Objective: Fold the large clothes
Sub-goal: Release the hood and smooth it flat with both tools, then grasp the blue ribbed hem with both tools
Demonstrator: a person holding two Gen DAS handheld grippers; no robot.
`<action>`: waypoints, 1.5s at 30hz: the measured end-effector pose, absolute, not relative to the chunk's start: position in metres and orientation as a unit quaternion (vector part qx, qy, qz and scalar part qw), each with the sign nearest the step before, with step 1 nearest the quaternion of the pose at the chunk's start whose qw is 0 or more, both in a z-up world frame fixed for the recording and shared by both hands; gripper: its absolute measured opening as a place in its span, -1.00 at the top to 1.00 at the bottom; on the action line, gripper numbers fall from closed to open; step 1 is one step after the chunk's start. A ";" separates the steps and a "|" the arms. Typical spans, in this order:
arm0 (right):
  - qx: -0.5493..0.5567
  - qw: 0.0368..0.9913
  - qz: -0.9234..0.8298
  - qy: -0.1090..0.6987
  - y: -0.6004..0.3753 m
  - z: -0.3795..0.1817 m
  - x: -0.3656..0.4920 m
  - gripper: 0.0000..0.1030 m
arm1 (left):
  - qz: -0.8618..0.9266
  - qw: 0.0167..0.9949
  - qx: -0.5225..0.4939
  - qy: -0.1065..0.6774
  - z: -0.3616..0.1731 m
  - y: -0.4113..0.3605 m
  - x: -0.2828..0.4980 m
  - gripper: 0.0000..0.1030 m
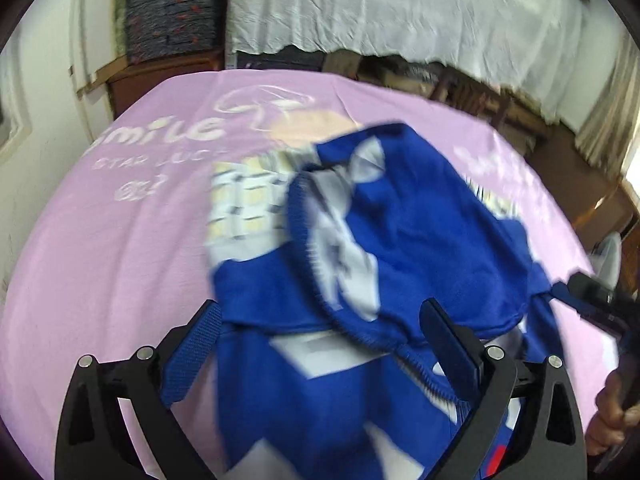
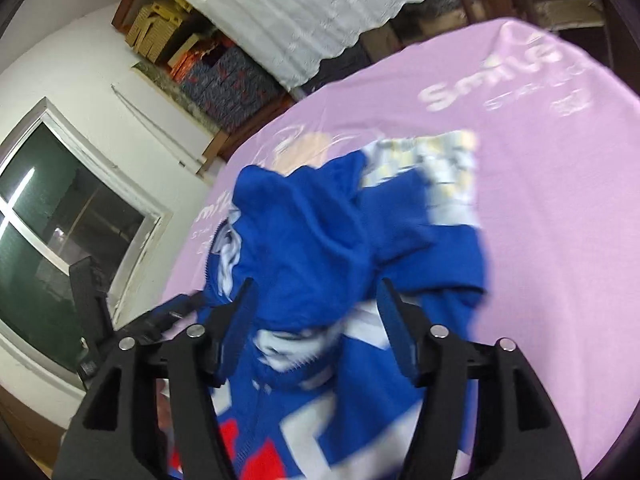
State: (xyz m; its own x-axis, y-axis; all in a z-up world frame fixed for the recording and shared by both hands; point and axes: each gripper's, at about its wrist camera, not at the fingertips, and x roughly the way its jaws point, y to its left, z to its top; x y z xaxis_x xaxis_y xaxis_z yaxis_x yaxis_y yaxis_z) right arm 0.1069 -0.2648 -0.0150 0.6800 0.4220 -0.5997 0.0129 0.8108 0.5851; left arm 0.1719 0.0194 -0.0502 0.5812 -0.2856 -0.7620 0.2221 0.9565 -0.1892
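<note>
Nearest the lens, the left gripper [image 1: 320, 344] holds its black fingers [image 1: 448, 340] spread wide around a rumpled blue garment [image 1: 420, 224] with white and red patches, and the right gripper [image 2: 320, 320] likewise stands open astride the same heap, neither visibly pinching cloth, though motion blur makes this hard to judge. The garment lies bunched on a table under a pink cloth [image 1: 100, 260] printed with "smile" [image 1: 168, 132] and smaller blurred lettering. Behind, patterned boxes [image 1: 172, 12] sit stacked on a shelf beside a white draped sheet [image 1: 380, 4].
</note>
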 end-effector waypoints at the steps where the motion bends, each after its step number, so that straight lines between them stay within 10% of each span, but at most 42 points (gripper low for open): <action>1: 0.288 0.870 0.110 0.384 -0.271 -0.018 0.105 -0.17 | -0.143 0.887 -0.048 0.437 -0.050 0.028 0.172 -0.93; 12: 0.338 0.833 0.102 0.425 -0.300 -0.056 0.111 -0.19 | -0.159 0.855 -0.095 0.484 -0.074 0.077 0.180 -0.73; 19: 0.378 0.802 0.154 0.435 -0.294 -0.066 0.087 -0.18 | -0.208 0.837 -0.113 0.493 -0.077 0.076 0.163 -0.24; 38: 0.295 0.801 0.224 0.471 -0.231 -0.057 -0.074 -0.18 | -0.329 0.789 -0.086 0.512 -0.081 0.066 -0.002 -0.19; 41: 0.298 0.804 0.227 0.461 -0.230 -0.059 -0.070 -0.16 | -0.336 0.787 -0.092 0.509 -0.084 0.070 0.001 -0.02; 45: 0.290 0.811 0.212 0.462 -0.230 -0.060 -0.075 0.38 | -0.320 0.786 -0.102 0.520 -0.088 0.080 0.006 0.66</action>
State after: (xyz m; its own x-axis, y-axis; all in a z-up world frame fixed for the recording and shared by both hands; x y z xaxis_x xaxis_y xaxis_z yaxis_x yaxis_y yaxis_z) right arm -0.0747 -0.2300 -0.0599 0.4822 0.6120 -0.6268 -0.0759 0.7421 0.6660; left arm 0.0058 0.0795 -0.0876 0.2550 -0.6087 -0.7513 0.3974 0.7743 -0.4924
